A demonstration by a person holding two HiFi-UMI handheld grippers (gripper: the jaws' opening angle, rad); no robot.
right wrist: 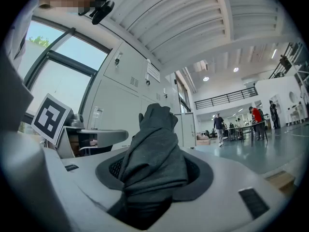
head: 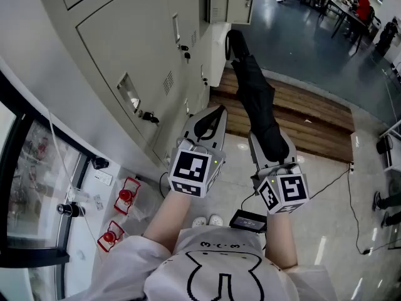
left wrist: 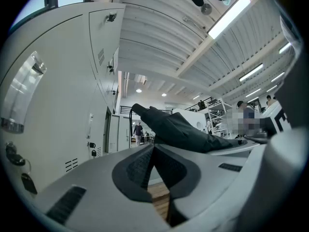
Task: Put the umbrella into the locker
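A black folded umbrella (head: pixel 255 96) points forward and away from me, its curved handle end (head: pixel 234 39) farthest off. My right gripper (head: pixel 271 144) is shut on its near end. In the right gripper view the dark fabric (right wrist: pixel 153 151) fills the space between the jaws. My left gripper (head: pixel 216 113) hangs just left of the umbrella, shut with nothing in it; its pads (left wrist: pixel 145 166) meet at the tips. From the left gripper view the umbrella (left wrist: pixel 181 132) lies just beyond the jaws, to the right. A row of grey lockers (head: pixel 125 36) with closed doors runs along my left.
A white panel (head: pixel 218 50) juts out from the locker row just past the umbrella's far end. A wooden step (head: pixel 307 118) lies ahead. Two red items (head: pixel 125 196) sit on the floor at the left, below a window. A black device (head: pixel 248 220) with a cable lies by my feet. People stand at tables (head: pixel 360 5) far off.
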